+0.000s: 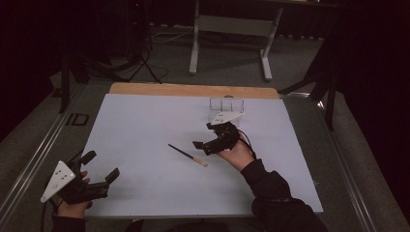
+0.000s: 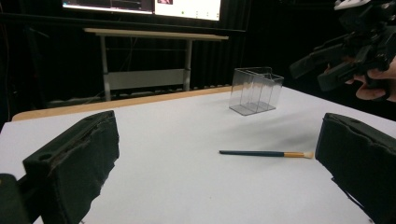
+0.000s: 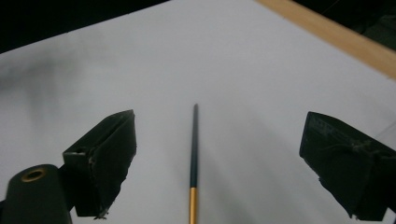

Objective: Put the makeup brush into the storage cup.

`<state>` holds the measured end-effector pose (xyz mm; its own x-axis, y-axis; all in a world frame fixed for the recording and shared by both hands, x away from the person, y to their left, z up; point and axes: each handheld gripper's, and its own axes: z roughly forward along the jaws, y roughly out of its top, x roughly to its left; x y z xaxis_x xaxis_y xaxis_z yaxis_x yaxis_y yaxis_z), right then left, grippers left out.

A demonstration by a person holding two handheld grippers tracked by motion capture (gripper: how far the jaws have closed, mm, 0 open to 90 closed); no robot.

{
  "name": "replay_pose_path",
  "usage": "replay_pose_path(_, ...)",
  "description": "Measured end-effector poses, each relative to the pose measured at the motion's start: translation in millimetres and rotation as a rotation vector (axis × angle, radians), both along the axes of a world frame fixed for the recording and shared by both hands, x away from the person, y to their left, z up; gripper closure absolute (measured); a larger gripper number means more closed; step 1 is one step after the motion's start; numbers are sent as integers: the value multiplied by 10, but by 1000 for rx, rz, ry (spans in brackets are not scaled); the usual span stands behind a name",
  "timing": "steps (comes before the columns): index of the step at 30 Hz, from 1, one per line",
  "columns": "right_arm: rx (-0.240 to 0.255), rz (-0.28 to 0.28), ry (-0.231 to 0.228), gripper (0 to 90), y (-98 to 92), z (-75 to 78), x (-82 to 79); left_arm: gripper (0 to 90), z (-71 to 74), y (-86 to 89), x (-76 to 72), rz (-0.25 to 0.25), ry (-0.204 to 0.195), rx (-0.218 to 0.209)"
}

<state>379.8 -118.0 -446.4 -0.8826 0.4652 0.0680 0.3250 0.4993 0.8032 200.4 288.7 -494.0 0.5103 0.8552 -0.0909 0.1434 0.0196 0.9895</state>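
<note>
With its jaws wide apart, the right tool (image 1: 207,137) hangs over the thin makeup brush (image 3: 193,158) lying flat on the white surface (image 1: 145,125), probably lined up, yet closing too high could roll it away; the left tool (image 1: 99,170) idles open.

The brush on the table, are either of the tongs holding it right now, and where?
Nothing is held. The brush lies flat on the white table; the right tongs are open above its tip end, and the left tongs are open, off to the side.
</note>
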Motion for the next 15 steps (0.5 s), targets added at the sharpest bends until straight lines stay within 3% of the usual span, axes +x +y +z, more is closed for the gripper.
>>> replay_pose_path(4, -13, 8, 17, 134, 28, -48, 22, 0, 0, 1, 0, 0, 1, -1)
replay_pose_path(15, -140, 26, 72, 196, 212, -171, 28, 0, 1, -2, 0, -4, 0, 3)
